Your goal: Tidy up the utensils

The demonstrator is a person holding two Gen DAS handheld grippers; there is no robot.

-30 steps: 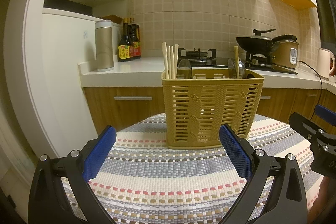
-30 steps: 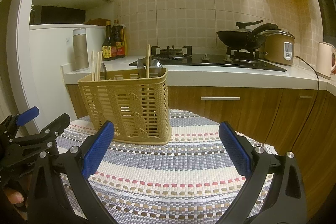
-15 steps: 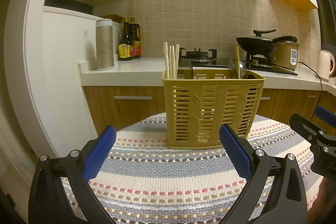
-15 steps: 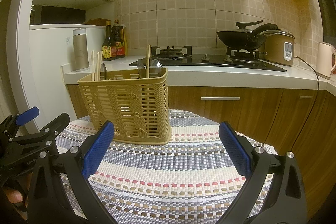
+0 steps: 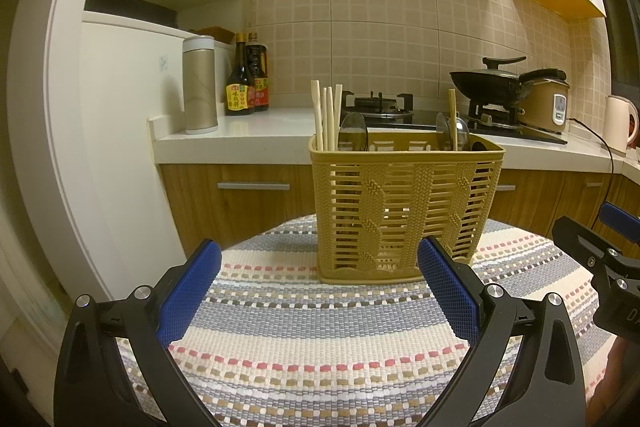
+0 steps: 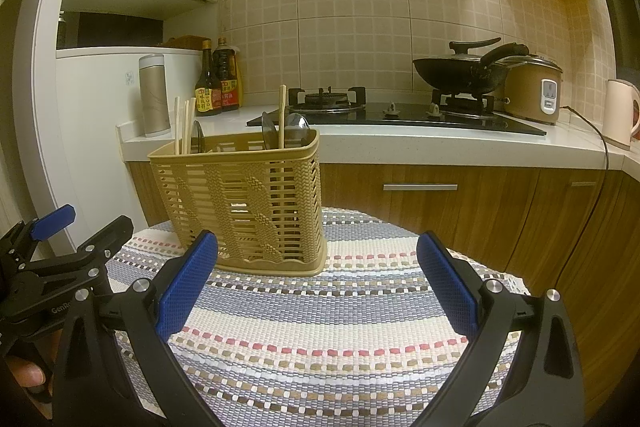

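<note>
- Left tool (image 5: 318, 281): its blue-padded fingers (image 5: 188, 293) are spread wide with nothing between them, held low over the striped woven mat (image 5: 320, 339) that covers the round table (image 5: 256, 241).
- The table's left edge curves away at about 9 o'clock in the left wrist view, close beside a white cabinet panel (image 5: 120, 131); there is only a narrow gap of floor between them.
- Utensil basket (image 5: 404, 211): a tan slatted holder standing upright on the mat at 12 o'clock from the left tool, near the table's far edge, apart from both tools.
- Chopsticks (image 5: 326, 119) stand upright in the basket's left end beside a spoon (image 5: 353, 133); one more chopstick (image 5: 453, 119) and further spoon bowls (image 5: 460, 135) rise from its right end.
- Open mat lies between the basket and both tools, bare all the way across.
- Right tool (image 6: 318, 281): also spread wide and holding nothing, over the mat; from here the basket sits at about 11 o'clock.
- At 3 o'clock in the right wrist view the mat's edge drops off before the wooden cabinet fronts (image 6: 460, 211).
- Behind, a white worktop (image 6: 440, 147) carries a wok (image 6: 460, 73), a rice cooker (image 6: 532, 93) and a kettle (image 6: 620, 111).
</note>
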